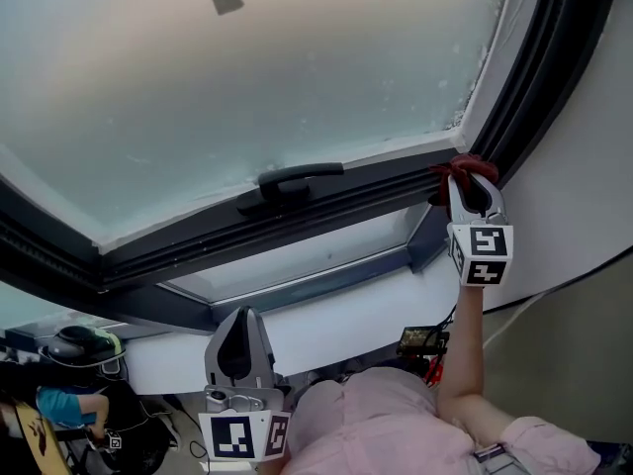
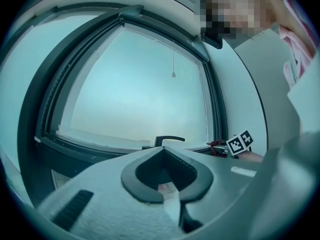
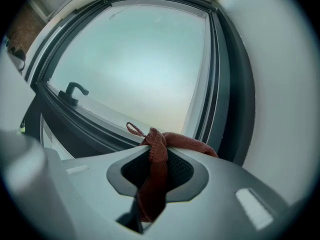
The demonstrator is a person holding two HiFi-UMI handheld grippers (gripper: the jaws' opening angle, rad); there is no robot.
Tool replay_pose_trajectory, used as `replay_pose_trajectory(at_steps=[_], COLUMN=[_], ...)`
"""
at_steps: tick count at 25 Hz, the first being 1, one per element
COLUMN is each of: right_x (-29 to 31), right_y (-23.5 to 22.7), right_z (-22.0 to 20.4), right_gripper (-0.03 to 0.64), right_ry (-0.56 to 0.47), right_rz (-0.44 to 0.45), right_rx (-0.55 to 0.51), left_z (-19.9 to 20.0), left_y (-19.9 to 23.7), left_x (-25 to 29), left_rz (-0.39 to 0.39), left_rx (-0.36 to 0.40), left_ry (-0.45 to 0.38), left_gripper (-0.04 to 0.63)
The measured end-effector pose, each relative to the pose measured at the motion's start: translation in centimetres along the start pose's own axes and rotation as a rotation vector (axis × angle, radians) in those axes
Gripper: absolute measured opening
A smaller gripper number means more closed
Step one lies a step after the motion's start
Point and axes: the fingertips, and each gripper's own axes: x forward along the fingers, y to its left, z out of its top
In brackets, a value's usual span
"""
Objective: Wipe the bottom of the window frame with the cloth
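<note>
Red-brown cloth point(image 3: 159, 156) bunched against window frame point(image 1: 326, 206) bottom, right corner.

1. The cloth point(image 3: 152, 189), lower centre: rust-red knit, coarse and matt.
2. The window frame point(image 1: 198, 243): dark, smooth, faintly sheened.
3. The glass pane point(image 1: 247, 77), upper left: frosted, dull.
4. The right gripper point(image 3: 156, 151): smooth matt grey plastic, ribbed black pads.

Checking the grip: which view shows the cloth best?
Right gripper view: the cloth sits large between the shut jaws. Head view shows only a red tuft at the right gripper; left gripper view, a speck.
</note>
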Motion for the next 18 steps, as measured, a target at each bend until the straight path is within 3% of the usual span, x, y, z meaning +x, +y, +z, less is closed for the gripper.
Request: replay_pose_trajectory(at_steps=[3,9,13,18], right_x=[-1.4,-3.0,-4.0,-5.2], right_y=[3.3,15.2,22.4,28.3], right_z=[1.1,3.6,5.8,6.0], right_gripper=[0.083,0.081,0.081,0.08], right_ry=[-0.043,-0.103,-0.127,-0.104], right_rz=[0.078,0.328,0.438,0.491], right_rx=[0.105,0.271,0.301,0.307], left_z=[0.2,1.2,1.6,1.7], left_y=[1.5,4.2,6.6,9.8], left_x=[-1.7,-4.7,-6.7,-9.1], left_rz=[0.002,-0.024,-0.019,0.005], left_rx=[-0.004,-0.018,-0.017,-0.019], left_ry=[0.001,0.0,0.001,0.002], left_gripper=[-0.006,-0.006,-0.006,-0.006])
